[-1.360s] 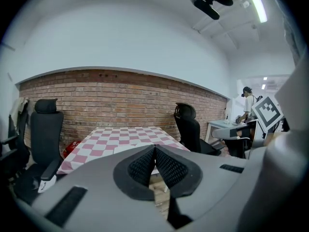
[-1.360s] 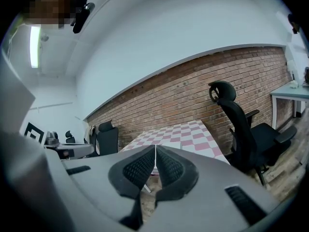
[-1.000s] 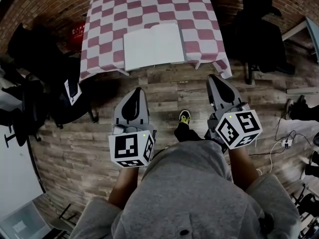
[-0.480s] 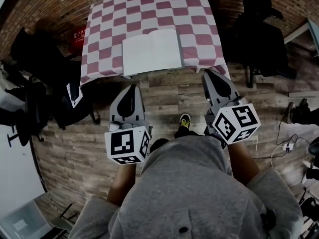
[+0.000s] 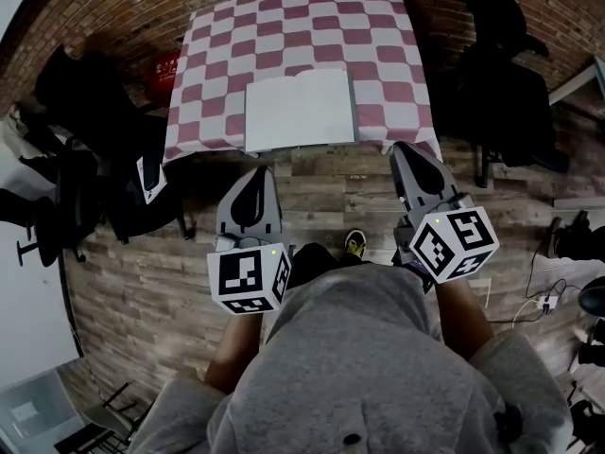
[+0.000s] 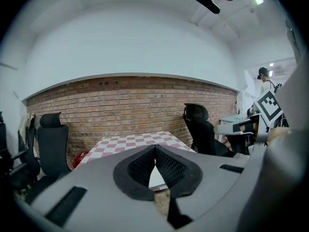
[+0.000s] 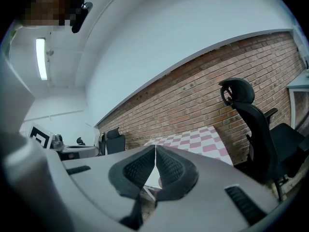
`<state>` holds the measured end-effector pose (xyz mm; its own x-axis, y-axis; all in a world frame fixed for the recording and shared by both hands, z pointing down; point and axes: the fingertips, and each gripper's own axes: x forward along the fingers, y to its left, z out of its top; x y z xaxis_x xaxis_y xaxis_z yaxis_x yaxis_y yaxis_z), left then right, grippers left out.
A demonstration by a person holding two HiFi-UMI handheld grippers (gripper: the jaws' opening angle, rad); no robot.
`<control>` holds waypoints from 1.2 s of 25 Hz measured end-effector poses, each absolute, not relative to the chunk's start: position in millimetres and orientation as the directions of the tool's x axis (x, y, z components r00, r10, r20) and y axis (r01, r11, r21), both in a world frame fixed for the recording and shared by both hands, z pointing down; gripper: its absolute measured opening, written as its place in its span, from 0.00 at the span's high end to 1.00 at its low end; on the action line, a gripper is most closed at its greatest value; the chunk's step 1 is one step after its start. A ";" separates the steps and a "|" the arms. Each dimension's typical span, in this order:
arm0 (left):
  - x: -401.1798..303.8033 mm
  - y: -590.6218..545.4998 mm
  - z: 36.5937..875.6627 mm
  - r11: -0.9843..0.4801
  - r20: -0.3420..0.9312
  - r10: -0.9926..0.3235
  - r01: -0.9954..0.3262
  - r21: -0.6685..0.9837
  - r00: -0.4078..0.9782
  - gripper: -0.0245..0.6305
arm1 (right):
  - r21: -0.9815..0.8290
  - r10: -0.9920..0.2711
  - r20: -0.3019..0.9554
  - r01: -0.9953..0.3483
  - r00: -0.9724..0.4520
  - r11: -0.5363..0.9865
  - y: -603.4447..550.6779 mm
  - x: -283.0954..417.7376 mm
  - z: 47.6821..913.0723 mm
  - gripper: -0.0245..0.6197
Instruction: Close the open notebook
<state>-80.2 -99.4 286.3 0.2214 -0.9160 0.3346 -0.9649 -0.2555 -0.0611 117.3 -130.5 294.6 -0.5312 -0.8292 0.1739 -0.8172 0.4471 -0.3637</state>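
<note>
An open notebook (image 5: 300,111) with blank white pages lies flat near the front edge of a table (image 5: 378,26) covered in a red-and-white checked cloth. My left gripper (image 5: 256,173) hangs over the wooden floor just short of the table's front edge, below the notebook's left page, jaws shut with nothing between them. To the right, my right gripper (image 5: 407,149) is level with the table's front right corner, jaws also shut and empty. In the left gripper view (image 6: 155,149) and the right gripper view (image 7: 155,148) the pads meet at the tips, with the table beyond.
Black office chairs (image 5: 85,149) crowd the left side of the table, and another black chair (image 5: 501,74) stands at its right. A brick wall (image 5: 123,8) runs behind the table. Cables (image 5: 539,291) lie on the wooden floor at the right.
The table and notebook have shifted slightly down and right in the head view. Both grippers remain shut, short of the table's front edge.
</note>
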 end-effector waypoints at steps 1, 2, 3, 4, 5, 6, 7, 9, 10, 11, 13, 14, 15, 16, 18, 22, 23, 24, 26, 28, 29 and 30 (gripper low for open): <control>-82.4 -99.5 286.6 -0.248 0.334 -0.918 -0.967 -0.065 0.213 0.95 | -0.369 -0.826 0.171 -0.813 -0.536 0.451 -130.2 115.6 294.0 0.92; -85.4 -99.8 286.9 -0.239 0.333 -0.921 -0.968 -0.070 0.203 0.95 | -0.371 -0.823 0.168 -0.809 -0.542 0.457 -129.9 113.3 293.3 0.92; -88.9 -100.1 287.6 -0.229 0.332 -0.923 -0.970 -0.076 0.192 0.95 | -0.372 -0.820 0.165 -0.805 -0.547 0.462 -129.7 110.7 292.6 0.92; -92.7 -100.6 288.6 -0.220 0.333 -0.925 -0.972 -0.080 0.182 0.95 | -0.373 -0.817 0.162 -0.801 -0.553 0.468 -129.4 108.0 292.2 0.92; -96.7 -101.3 290.3 -0.210 0.335 -0.926 -0.974 -0.082 0.172 0.95 | -0.374 -0.815 0.161 -0.798 -0.557 0.472 -129.1 105.6 292.1 0.92; -100.8 -102.3 292.5 -0.201 0.340 -0.927 -0.976 -0.082 0.162 0.95 | -0.375 -0.812 0.162 -0.796 -0.560 0.474 -129.0 103.5 292.4 0.92; -104.8 -103.6 295.2 -0.191 0.345 -0.926 -0.978 -0.077 0.154 0.95 | -0.377 -0.810 0.164 -0.795 -0.563 0.476 -129.3 101.6 293.1 0.92; -112.3 -107.7 301.1 -0.176 0.356 -0.924 -0.982 -0.063 0.143 0.95 | -0.381 -0.805 0.170 -0.792 -0.568 0.478 -132.1 97.1 295.0 0.92; -115.9 -110.0 303.9 -0.170 0.361 -0.922 -0.984 -0.058 0.138 0.95 | -0.382 -0.801 0.174 -0.789 -0.572 0.480 -134.1 94.0 296.2 0.92; -119.5 -111.8 306.7 -0.163 0.366 -0.921 -0.985 -0.056 0.132 0.95 | -0.382 -0.797 0.179 -0.788 -0.576 0.483 -135.6 90.4 297.5 0.92; -126.1 -114.8 312.1 -0.154 0.378 -0.918 -0.987 -0.055 0.122 0.95 | -0.375 -0.791 0.190 -0.788 -0.581 0.489 -138.6 83.5 299.5 0.92; -129.5 -117.4 314.5 -0.150 0.383 -0.916 -0.987 -0.054 0.118 0.95 | -0.371 -0.790 0.194 -0.789 -0.582 0.490 -141.4 80.4 300.1 0.92; -133.1 -120.8 316.7 -0.147 0.387 -0.915 -0.988 -0.053 0.115 0.95 | -0.369 -0.789 0.196 -0.789 -0.582 0.491 -145.0 77.4 300.6 0.92; -136.7 -124.5 319.0 -0.144 0.390 -0.914 -0.988 -0.054 0.112 0.95 | -0.370 -0.788 0.197 -0.789 -0.583 0.491 -148.8 74.9 301.2 0.92; -143.5 -131.5 325.8 -0.137 0.399 -0.911 -0.989 -0.053 0.105 0.95 | -0.372 -0.786 0.205 -0.789 -0.584 0.489 -155.9 71.8 304.2 0.92; -156.7 -139.2 340.3 -0.115 0.428 -0.899 -0.993 -0.038 0.088 0.95 | -0.372 -0.773 0.233 -0.788 -0.590 0.490 -166.8 65.5 312.4 0.92; -160.5 -141.4 342.6 -0.109 0.432 -0.898 -0.993 -0.037 0.083 0.95 | -0.369 -0.771 0.234 -0.788 -0.592 0.493 -169.4 62.6 312.9 0.92; -164.4 -143.5 345.3 -0.104 0.436 -0.896 -0.994 -0.036 0.078 0.95 | -0.366 -0.770 0.235 -0.788 -0.593 0.495 -171.8 59.4 313.5 0.92; -171.4 -146.9 351.7 -0.093 0.448 -0.891 -0.995 -0.035 0.068 0.94 | -0.367 -0.766 0.240 -0.786 -0.597 0.497 -174.8 53.8 315.7 0.92; -175.0 -150.7 358.5 -0.089 0.462 -0.884 -0.996 -0.032 0.064 0.92 | -0.373 -0.761 0.247 -0.784 -0.599 0.496 -176.6 50.5 318.5 0.92; -175.6 -152.7 362.3 -0.089 0.470 -0.880 -0.996 -0.027 0.066 0.89 | -0.375 -0.759 0.253 -0.784 -0.600 0.494 -177.3 49.5 320.4 0.92; -176.4 -154.7 366.1 -0.090 0.479 -0.875 -0.996 -0.020 0.069 0.85 | -0.376 -0.756 0.260 -0.784 -0.600 0.493 -178.0 48.5 322.5 0.92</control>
<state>-176.4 -154.7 366.1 0.0689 -0.8753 0.4787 -0.9958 -0.0896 -0.0204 48.5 -178.0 322.5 -0.6002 -0.7562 0.2605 -0.7844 0.4930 -0.3764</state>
